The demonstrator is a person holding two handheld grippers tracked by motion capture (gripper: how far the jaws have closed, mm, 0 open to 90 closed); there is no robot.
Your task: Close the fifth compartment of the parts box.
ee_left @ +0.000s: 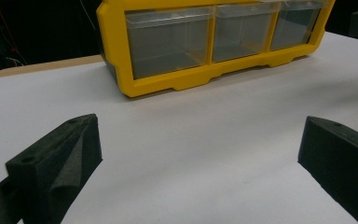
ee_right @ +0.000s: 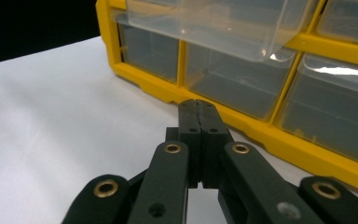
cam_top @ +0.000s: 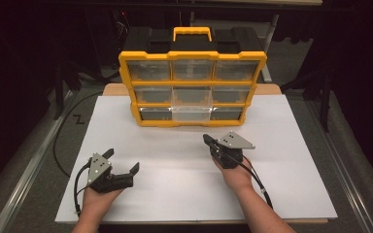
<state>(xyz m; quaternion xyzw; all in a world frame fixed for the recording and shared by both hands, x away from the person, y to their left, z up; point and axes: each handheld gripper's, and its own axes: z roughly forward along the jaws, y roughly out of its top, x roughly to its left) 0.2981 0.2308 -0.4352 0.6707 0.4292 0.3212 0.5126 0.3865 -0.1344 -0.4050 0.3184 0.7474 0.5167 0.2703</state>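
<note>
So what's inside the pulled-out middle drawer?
The drawer looks empty through its clear front, as far as the high view shows. Its rear part stays inside the yellow organizer, so that is hidden.

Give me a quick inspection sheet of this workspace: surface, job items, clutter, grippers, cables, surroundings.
Surface: white board on a wooden table, bare in front.
Job's things: yellow drawer organiser upright at the far edge; centre drawer pulled partly out, looks empty.
Clutter: nothing seen.
Grippers: left gripper open, holds nothing; right gripper shut, holds nothing, pointing at the organiser.
Cables: one black cable trails from each gripper.
Surroundings: dark; grey floor, black stands.
</note>
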